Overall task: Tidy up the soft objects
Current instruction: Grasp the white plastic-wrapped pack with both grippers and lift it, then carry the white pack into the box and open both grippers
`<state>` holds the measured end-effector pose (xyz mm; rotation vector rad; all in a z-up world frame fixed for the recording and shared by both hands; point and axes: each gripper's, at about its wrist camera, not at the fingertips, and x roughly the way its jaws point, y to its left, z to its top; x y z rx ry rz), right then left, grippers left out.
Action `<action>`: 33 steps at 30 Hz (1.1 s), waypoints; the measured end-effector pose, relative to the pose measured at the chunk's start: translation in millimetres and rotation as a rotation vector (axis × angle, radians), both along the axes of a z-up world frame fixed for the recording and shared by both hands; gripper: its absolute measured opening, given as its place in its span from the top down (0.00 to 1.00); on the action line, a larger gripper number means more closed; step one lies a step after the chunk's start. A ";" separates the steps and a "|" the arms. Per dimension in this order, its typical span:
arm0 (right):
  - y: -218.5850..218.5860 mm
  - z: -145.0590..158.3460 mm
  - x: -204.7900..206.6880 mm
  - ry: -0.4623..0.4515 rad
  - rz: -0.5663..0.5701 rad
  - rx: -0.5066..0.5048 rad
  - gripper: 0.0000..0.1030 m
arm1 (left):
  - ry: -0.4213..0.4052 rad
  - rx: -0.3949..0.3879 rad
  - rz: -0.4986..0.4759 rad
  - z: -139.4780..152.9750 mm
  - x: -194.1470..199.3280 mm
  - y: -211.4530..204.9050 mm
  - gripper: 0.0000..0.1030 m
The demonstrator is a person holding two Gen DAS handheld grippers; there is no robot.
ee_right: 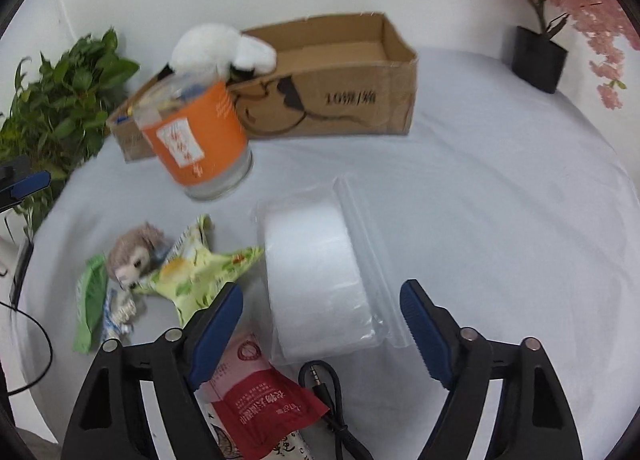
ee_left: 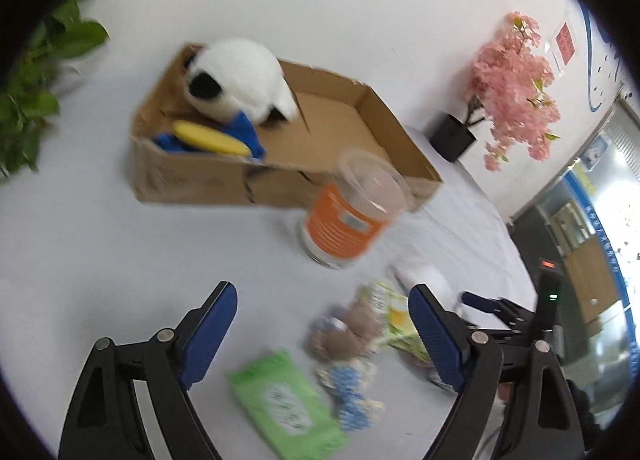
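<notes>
Left tongs (ee_left: 322, 334) gape wide, nothing between them. At twelve o'clock a cardboard box (ee_left: 340, 179) holds a white plush (ee_left: 240, 79). An orange-labelled jar (ee_left: 350, 215) leans at one o'clock; a green wipes pack (ee_left: 284, 404) lies on the desk (ee_left: 100, 244) below.

Left gripper (ee_left: 324, 334) fingers spread, empty; right gripper (ee_right: 322, 334) likewise.

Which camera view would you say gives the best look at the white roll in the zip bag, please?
The right wrist view: the white roll in the zip bag lies whole and fairly sharp just ahead of the open right gripper. In the left wrist view only a blurred white corner of it shows, mostly hidden behind the left gripper's finger.
</notes>
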<state>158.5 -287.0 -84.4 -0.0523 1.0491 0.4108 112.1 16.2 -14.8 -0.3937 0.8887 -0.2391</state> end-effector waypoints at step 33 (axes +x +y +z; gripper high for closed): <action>-131.5 49.7 -34.7 -0.358 -0.535 0.099 0.55 | 0.072 -0.206 -0.548 -13.5 137.3 -313.3 0.68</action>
